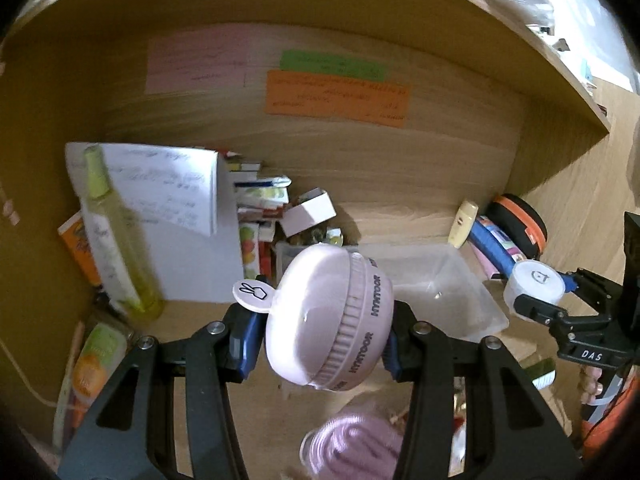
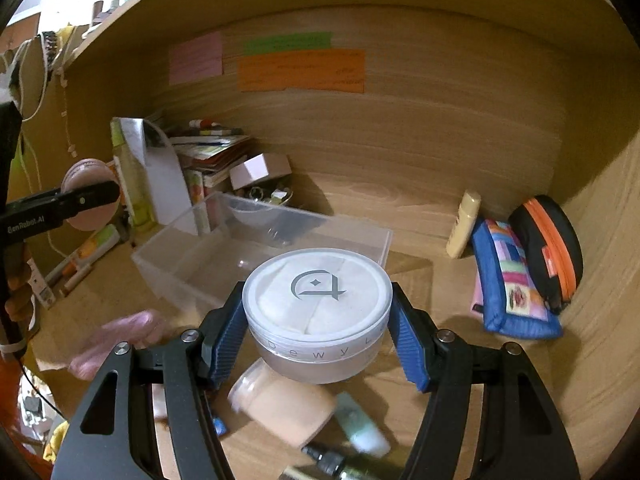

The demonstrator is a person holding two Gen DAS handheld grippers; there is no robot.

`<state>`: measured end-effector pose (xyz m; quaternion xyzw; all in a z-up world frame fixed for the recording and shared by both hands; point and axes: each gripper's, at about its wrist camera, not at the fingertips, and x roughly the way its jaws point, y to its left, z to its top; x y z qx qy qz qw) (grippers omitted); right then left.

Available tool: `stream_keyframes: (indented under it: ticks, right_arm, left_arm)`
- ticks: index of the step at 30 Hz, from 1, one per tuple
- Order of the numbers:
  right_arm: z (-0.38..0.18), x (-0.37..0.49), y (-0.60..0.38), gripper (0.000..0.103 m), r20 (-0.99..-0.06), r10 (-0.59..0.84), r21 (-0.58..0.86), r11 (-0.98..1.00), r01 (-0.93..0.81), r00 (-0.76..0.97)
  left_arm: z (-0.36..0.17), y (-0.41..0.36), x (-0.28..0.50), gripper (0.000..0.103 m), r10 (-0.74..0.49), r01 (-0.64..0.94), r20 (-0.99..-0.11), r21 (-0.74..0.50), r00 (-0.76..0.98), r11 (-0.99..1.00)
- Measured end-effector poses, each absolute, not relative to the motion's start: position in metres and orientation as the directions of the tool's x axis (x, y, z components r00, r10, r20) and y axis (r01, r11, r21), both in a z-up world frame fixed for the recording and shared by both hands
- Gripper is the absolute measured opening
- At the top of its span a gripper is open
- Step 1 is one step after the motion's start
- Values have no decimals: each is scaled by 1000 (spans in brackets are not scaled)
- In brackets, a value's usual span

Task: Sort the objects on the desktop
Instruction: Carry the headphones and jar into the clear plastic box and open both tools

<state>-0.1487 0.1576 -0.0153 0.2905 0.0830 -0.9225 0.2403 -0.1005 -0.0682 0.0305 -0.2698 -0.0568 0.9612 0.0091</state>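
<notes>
My left gripper (image 1: 320,340) is shut on a round pink case (image 1: 328,316) printed HYNTOOR, held on edge above the desk. It also shows at the left of the right wrist view (image 2: 90,196). My right gripper (image 2: 316,332) is shut on a round clear jar (image 2: 318,312) with a white lid and grey logo, held above the desk; the jar shows in the left wrist view (image 1: 534,288). A clear plastic bin (image 2: 188,256) stands on the desk just beyond both grippers; it shows in the left wrist view (image 1: 476,304).
A wooden back wall with sticky notes (image 2: 300,68) closes the desk. Books and a white file holder (image 1: 188,232) stand at the left with a yellow bottle (image 1: 116,236). Pouches (image 2: 512,284) and a cream tube (image 2: 462,224) lie right. Small bottles (image 2: 280,404) and pink cloth (image 2: 116,340) lie below.
</notes>
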Motion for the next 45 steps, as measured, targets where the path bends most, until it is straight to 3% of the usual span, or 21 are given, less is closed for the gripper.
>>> stream_keyframes:
  ticks: [10, 29, 45]
  right_arm:
    - [-25, -193, 135, 62, -618, -400, -5, -859, 512, -677]
    - [-71, -229, 110, 62, -717, -405, 20, -826, 564, -567]
    - [-84, -232, 99, 63, -753, -339, -54, -823, 566, -564]
  left_arm:
    - [25, -56, -153, 48, 66, -15, -568, -94, -821, -995]
    - [-32, -40, -214, 48, 77, -56, -740, -53, -668, -997]
    - [-67, -30, -210, 48, 55, -89, -764, 3, -643, -996]
